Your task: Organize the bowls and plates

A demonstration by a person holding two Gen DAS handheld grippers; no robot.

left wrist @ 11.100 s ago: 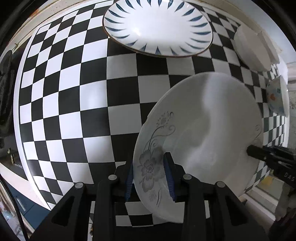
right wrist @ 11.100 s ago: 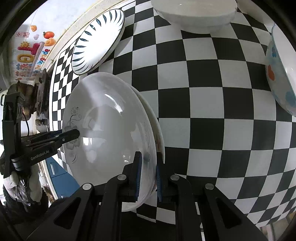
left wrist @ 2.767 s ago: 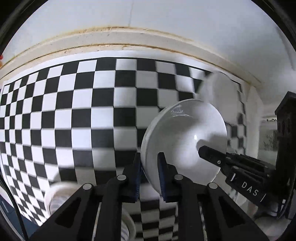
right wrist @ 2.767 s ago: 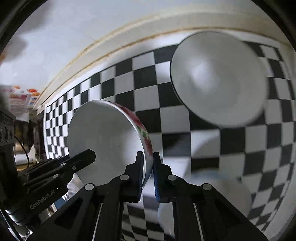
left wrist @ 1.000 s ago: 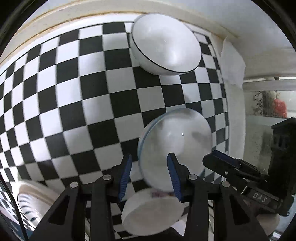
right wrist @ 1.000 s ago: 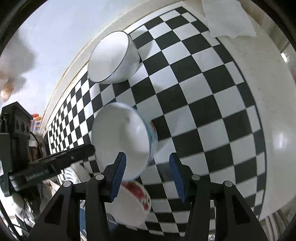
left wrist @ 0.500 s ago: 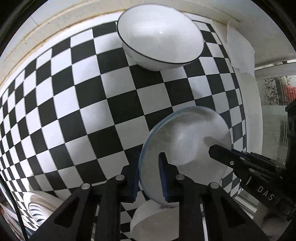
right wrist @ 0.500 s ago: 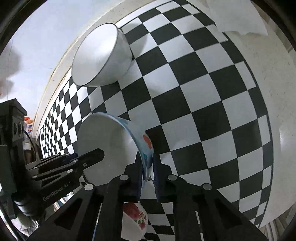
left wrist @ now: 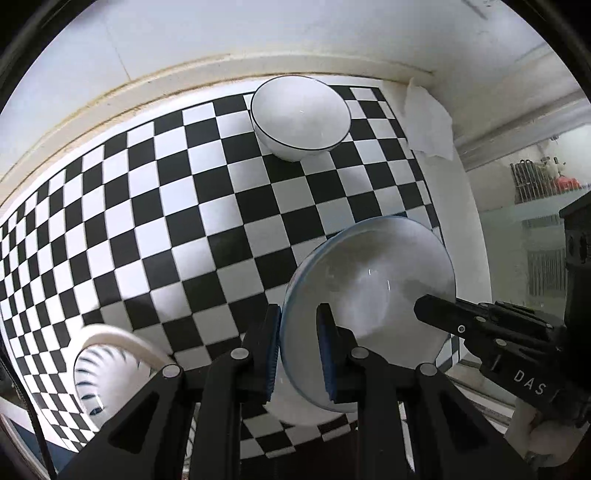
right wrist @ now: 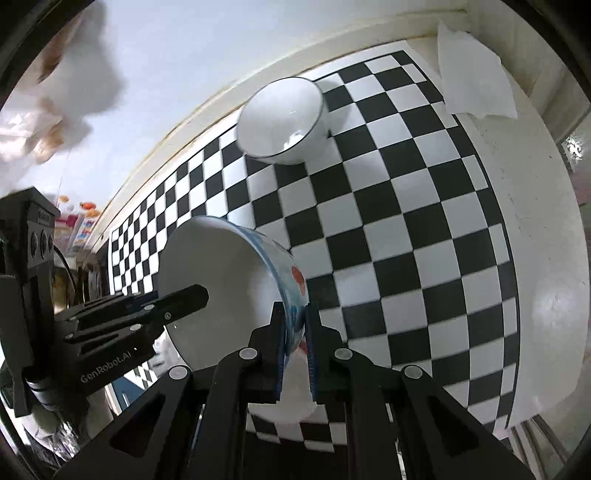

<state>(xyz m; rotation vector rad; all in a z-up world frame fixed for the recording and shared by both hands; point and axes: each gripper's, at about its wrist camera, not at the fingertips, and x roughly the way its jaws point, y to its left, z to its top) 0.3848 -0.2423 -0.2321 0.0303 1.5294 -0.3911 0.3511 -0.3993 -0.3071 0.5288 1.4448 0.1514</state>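
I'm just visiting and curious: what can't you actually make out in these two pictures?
- Left wrist view: the white dish under the held bowl is mostly hidden by that bowl and the left gripper.
- Left wrist view: the blue-striped plates are blurred.
- Right wrist view: the bowl's outer pattern is half covered by the right gripper.

checkered table [left wrist: 229, 236] bears a black-rimmed bowl [left wrist: 301, 116] and napkin [left wrist: 430, 123].

Probably a home kitchen: checkered tablecloth [left wrist: 155, 221] against a white wall [left wrist: 258, 29], ceramic bowls [left wrist: 300, 116].
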